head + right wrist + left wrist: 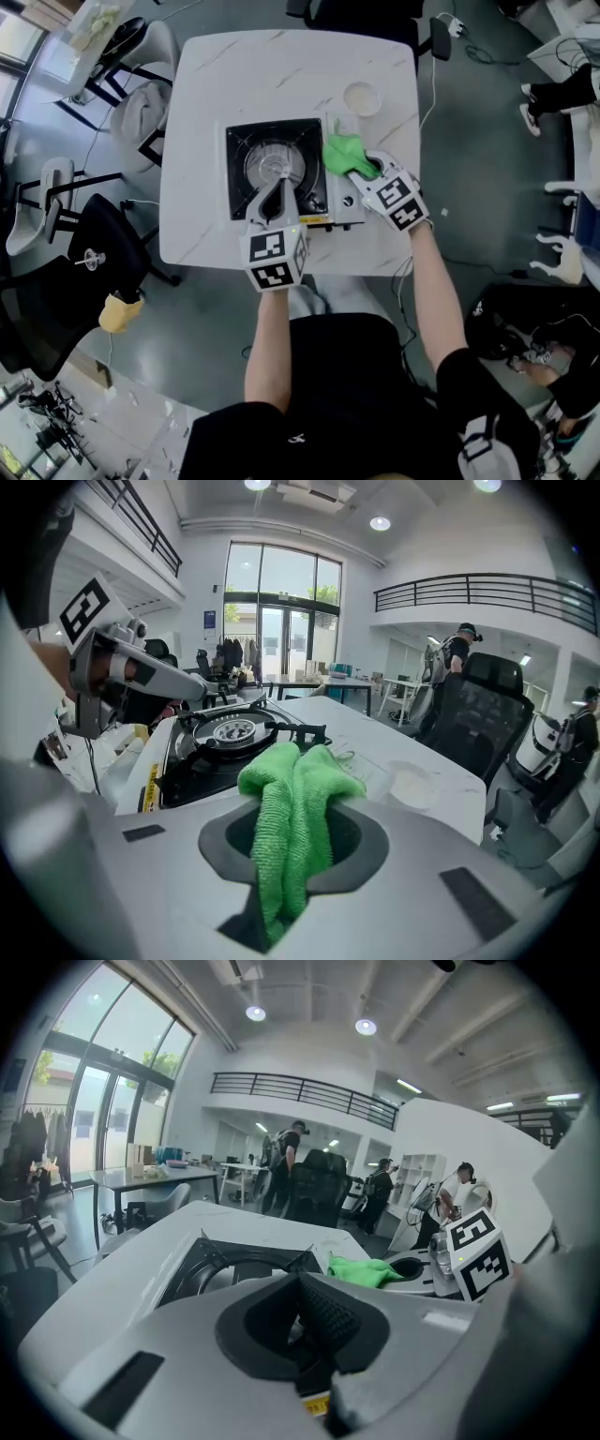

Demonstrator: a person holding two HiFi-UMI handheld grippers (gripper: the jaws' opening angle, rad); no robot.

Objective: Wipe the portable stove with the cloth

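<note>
A white marble-patterned table (197, 141) fills the middle of the head view. The portable stove (246, 141) sits at its centre, with a black top, a round burner and a silver compartment on its right side. The left gripper (275, 189) reaches over the stove's lower edge toward the burner, with its jaws drawn together on nothing. The right gripper (364, 171), right of centre, is clenched on the green cloth (342, 155), which lies bunched on the silver part of the stove. A small white round dish (361, 97) stands above it on the table.

The cloth looks like soft, light towelling that is limp and easily folded. It is best pinched deep through a fold, as it is now, so that a wad sticks out ahead of the jaws to rub with. The stove is rigid metal and may slide on the smooth tabletop under pressure, so steadying its rim seems wise.

A yellow label strip (314, 220) runs along the stove's lower edge, but its print is too small to read. The gripper cubes carry only square markers.
</note>
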